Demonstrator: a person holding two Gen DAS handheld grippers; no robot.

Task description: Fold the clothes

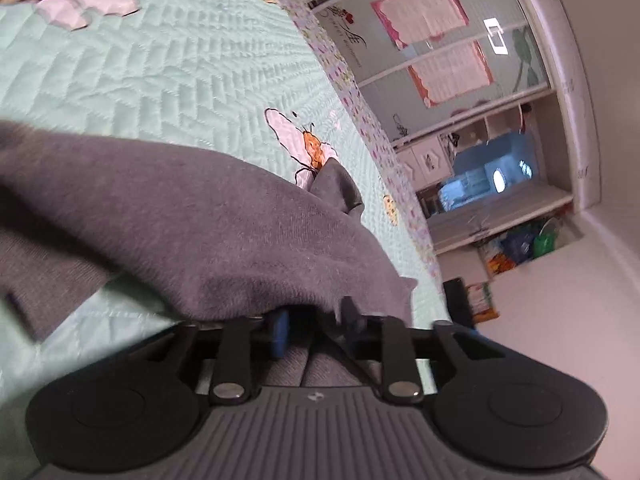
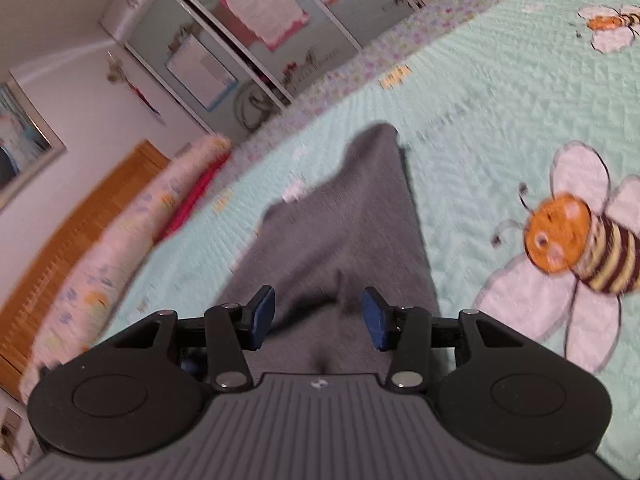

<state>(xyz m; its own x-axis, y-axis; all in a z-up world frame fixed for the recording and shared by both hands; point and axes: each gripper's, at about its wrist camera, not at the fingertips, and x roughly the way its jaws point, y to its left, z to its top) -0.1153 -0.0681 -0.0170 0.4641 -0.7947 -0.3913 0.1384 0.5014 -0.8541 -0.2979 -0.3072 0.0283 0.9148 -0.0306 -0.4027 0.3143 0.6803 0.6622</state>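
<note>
Lying across a mint-green quilted bedspread point(image 1: 168, 80) stitched with bee pictures, a dark grey knitted garment point(image 1: 192, 216) fills the middle of both wrist views. Seen from the left wrist, the left gripper point(image 1: 316, 322) is partly buried under a raised fold of that garment; one blue pad point(image 1: 280, 334) shows, cloth runs between the fingers, and they appear to be pinched on it, though the fold hides the tips. Seen from the right wrist, the right gripper point(image 2: 318, 316) hangs over a narrow stretch of the same garment, its two blue-padded fingers point(image 2: 262, 316) spread apart with the cloth lying between and below them, not gripped. An orange and brown striped bee point(image 2: 580, 248) sits just beside the garment. Mirrored wardrobe doors point(image 2: 256, 36) stand beyond the bed.
</note>
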